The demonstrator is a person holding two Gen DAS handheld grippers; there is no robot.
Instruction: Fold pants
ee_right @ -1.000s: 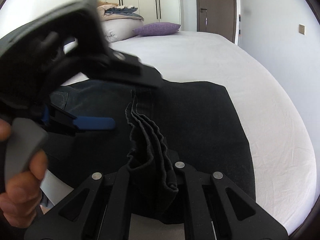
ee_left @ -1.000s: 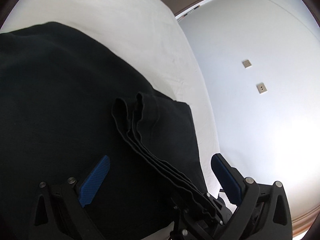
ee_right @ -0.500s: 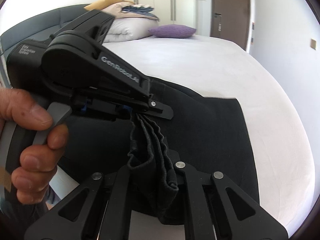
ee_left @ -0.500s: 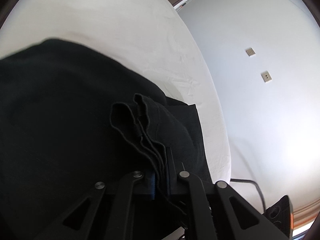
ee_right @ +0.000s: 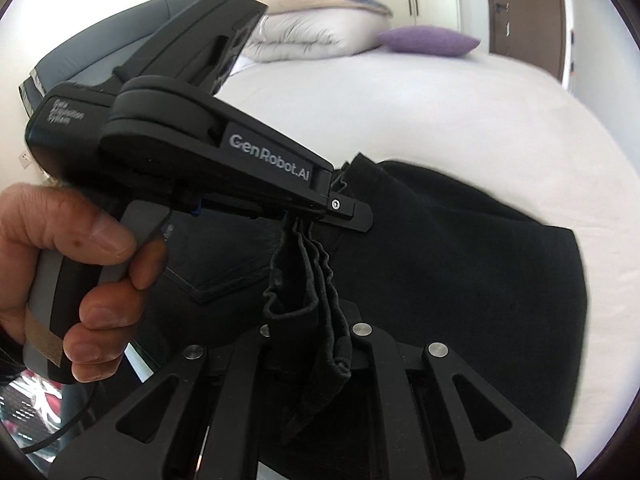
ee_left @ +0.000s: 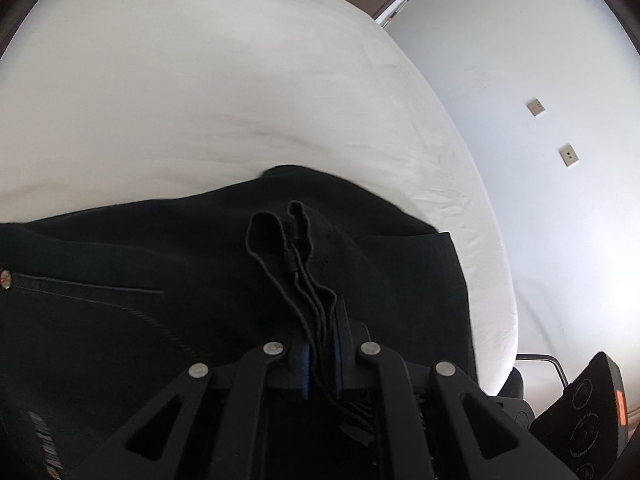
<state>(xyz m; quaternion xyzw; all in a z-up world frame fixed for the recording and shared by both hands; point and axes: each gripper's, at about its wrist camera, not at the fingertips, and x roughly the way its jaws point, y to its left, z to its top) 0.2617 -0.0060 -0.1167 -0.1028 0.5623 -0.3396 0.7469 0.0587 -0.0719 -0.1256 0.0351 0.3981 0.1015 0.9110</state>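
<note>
Both grippers are clamped on the same bunched hem of the black pants, so my read is we're mid-fold: the leg ends are gathered and lifted, ready to be carried over the rest of the garment. The left gripper has its blue pads squeezed on the stacked hem layers right at its tips, and the right gripper pinches the same strip a bit further along, with the left one sitting just ahead of it and above. The rest of the pants lie spread on the white bed straight ahead of both, a back pocket showing off to the left.

Next move, I'd guess, is to sweep both forward together and lay the hem down toward the waistband, keeping the layers lined up.

Room-wise, loads of bare sheet ahead. The bed's edge and the wall are off to the right of the left gripper, and the pants' side edge runs near that edge. A purple pillow sits far ahead, well apart.
</note>
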